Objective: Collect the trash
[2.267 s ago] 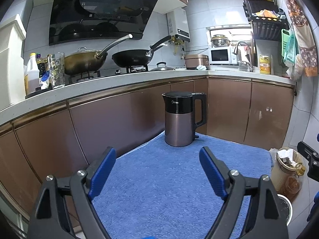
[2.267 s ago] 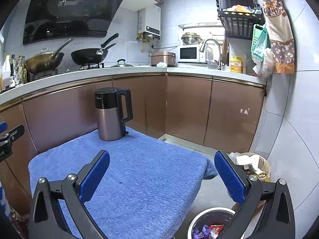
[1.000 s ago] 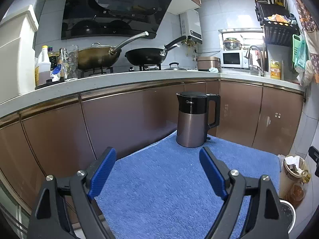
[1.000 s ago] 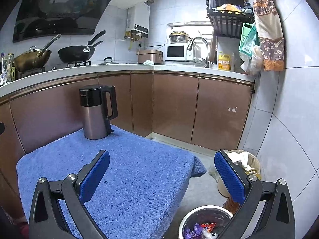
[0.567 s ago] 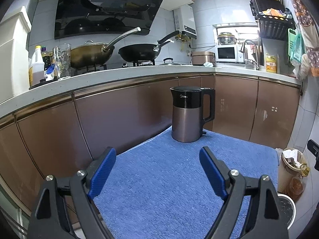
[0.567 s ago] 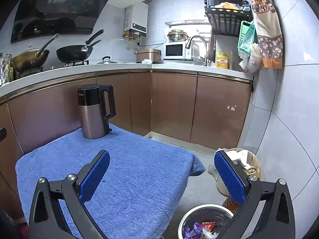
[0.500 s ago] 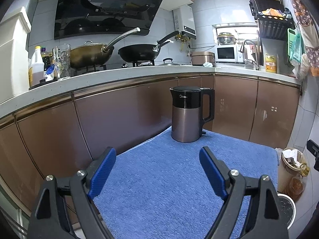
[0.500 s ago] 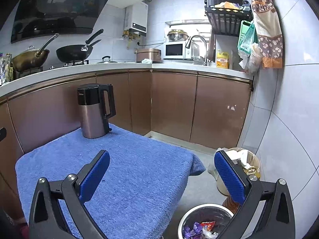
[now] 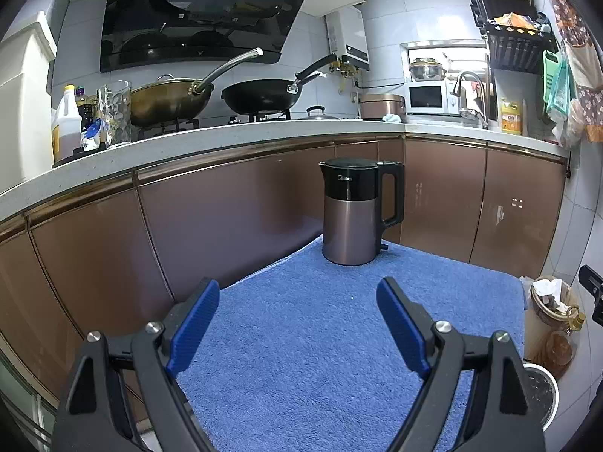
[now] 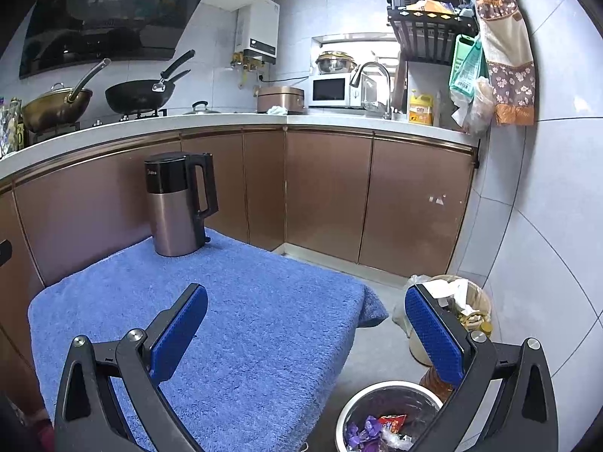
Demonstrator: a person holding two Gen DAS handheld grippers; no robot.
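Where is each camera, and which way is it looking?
Left wrist: sits on the left tool, facing the brown-and-black electric kettle on the blue towel-covered table; its open blue-padded fingers show.
Right wrist: sits on the right tool, looking over the table's right edge at the round steel trash bin holding wrappers; its open fingers show.
Shared: kettle, table, steel bin, stove pans.

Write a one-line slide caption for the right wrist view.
Open right gripper over blue towel, kettle behind, wrapper-filled steel bin below.
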